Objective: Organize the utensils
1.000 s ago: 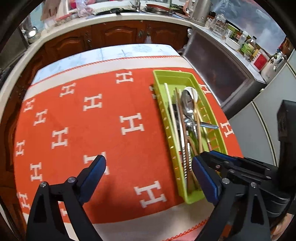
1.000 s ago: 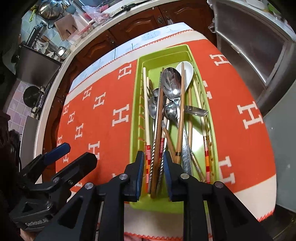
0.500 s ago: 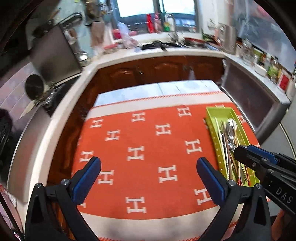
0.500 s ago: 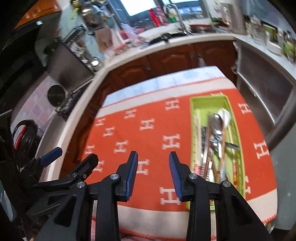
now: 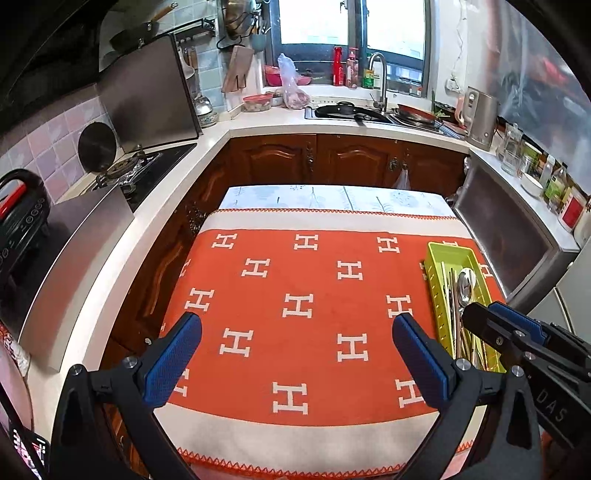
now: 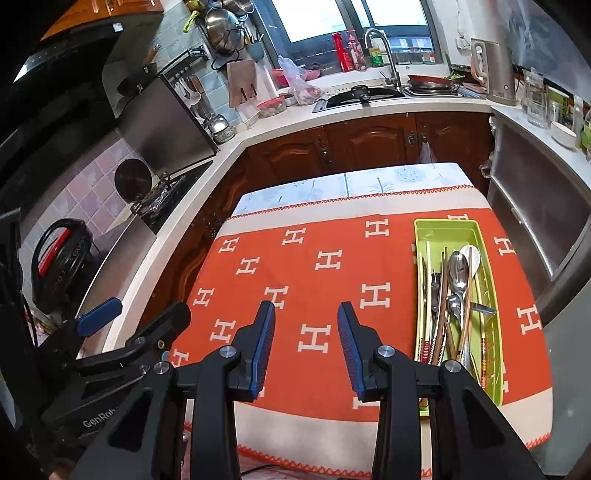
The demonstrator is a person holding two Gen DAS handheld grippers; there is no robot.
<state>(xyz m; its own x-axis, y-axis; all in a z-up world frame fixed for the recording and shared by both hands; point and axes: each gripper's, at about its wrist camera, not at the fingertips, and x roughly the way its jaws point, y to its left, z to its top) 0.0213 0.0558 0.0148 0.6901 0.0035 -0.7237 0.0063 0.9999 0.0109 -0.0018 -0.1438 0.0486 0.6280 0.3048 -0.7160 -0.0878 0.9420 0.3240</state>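
Green tray (image 6: 480, 236) lay lengthwise at the right side of the desk (image 6: 369, 435), on the orange cloth (image 6: 332, 295) with white H marks. Utensils (image 6: 452, 314) were piled loose inside it, all mixed: metal spoons (image 6: 457, 273), one white spoon (image 6: 474, 258), chopsticks (image 6: 465, 317) in wood and pale tones, some with red-striped ends toward the near end of the tray. Handles crossed one another; no sorting visible. Far end of the tray held nothing but bare green floor.

Right hand-held gripper (image 6: 306, 347) hung over the cloth to the left of the tray, apart from it, jaws partly spread, nothing between the blue pads (image 6: 264, 350). Left hand-held gripper (image 5: 295, 354) was over the middle of the cloth, jaws spread wide, nothing held. From the left wrist view the right hand-held gripper (image 5: 517, 336) showed at the right edge, in front of the near part of the tray (image 5: 436, 266).

Beyond the desk: dark wood cabinets (image 5: 332, 158), pale counter (image 5: 258, 125), sink (image 5: 417, 118) with tap (image 5: 380, 74) under a window (image 5: 351, 22), gas stove (image 5: 136, 170) on the left, steel kettle (image 5: 480, 114) on the right.
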